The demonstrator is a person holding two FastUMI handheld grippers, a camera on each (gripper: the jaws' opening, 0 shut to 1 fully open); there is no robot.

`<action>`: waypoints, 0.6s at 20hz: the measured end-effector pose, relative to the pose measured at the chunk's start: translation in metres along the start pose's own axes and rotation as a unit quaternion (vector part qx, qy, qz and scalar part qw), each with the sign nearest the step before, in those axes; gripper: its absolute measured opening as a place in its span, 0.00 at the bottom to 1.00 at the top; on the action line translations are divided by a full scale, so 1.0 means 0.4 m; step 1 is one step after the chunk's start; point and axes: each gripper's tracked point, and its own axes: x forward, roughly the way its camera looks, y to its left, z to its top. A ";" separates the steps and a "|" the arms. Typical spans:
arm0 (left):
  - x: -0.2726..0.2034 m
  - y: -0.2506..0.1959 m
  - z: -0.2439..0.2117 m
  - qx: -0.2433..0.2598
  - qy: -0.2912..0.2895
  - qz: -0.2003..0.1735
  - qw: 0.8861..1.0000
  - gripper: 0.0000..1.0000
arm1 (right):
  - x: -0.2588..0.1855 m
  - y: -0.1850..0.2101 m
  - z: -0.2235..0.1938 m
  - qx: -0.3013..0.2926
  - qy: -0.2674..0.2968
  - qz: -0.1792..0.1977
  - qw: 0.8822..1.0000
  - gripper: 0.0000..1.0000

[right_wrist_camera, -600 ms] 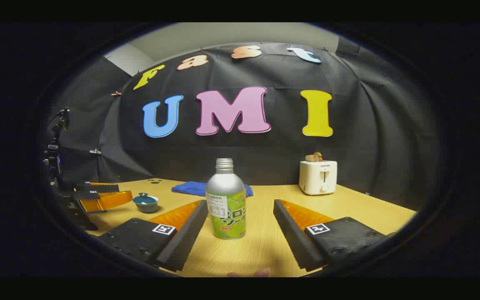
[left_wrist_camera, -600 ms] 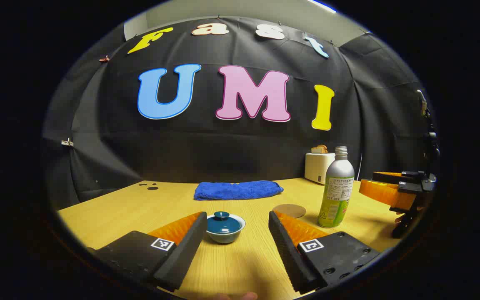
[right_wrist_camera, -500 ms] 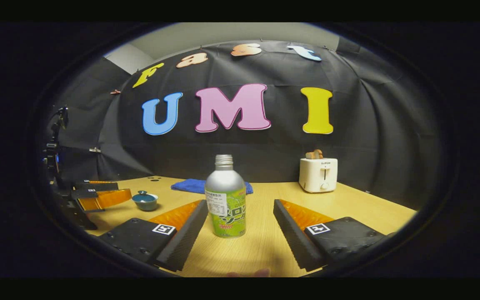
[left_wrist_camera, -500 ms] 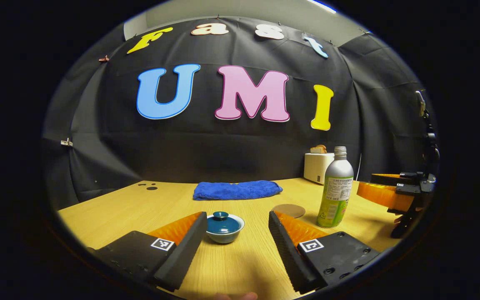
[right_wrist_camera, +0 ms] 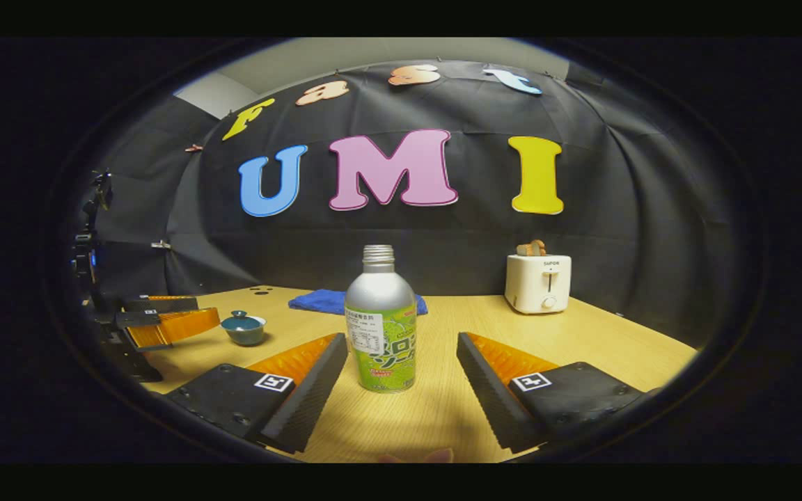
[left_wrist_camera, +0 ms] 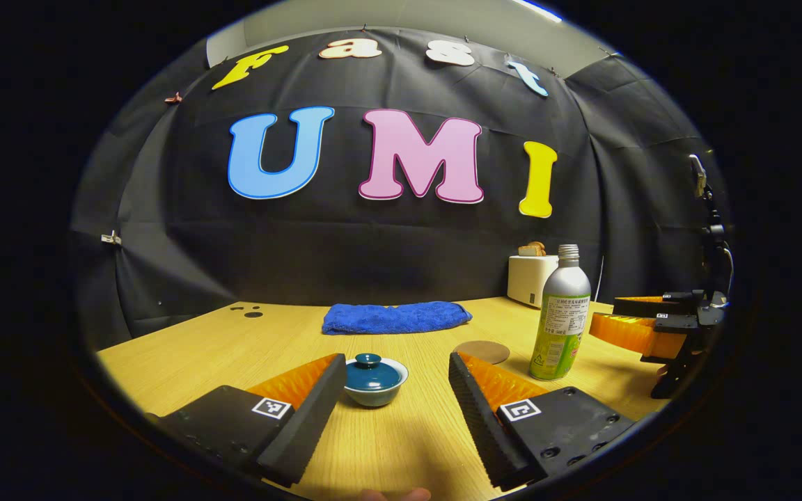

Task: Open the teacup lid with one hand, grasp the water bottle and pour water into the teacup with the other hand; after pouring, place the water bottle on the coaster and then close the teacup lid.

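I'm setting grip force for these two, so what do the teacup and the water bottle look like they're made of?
The teacup and its teal lid look like glazed ceramic: smooth, glossy, with a pale rim; probably hard and slippery. The water bottle looks like thin metal, likely aluminium: matte silver shoulder, threaded uncapped neck, and a glossy green printed label around the lower body. Whether it is rigid or dents easily cannot be told.

Folded blue towel (left_wrist_camera: 397, 317) at the wooden table's (left_wrist_camera: 220, 348) back, white toaster (right_wrist_camera: 538, 283) holding bread
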 end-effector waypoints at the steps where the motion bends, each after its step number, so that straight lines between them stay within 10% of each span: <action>1: 0.002 0.001 -0.003 0.000 0.000 0.000 1.000 0.93 | 0.000 0.001 0.000 0.000 0.000 0.000 1.000 0.98; 12: 0.043 -0.007 -0.014 0.001 0.016 -0.053 0.998 0.93 | 0.007 0.013 -0.001 0.000 0.001 0.017 1.000 0.98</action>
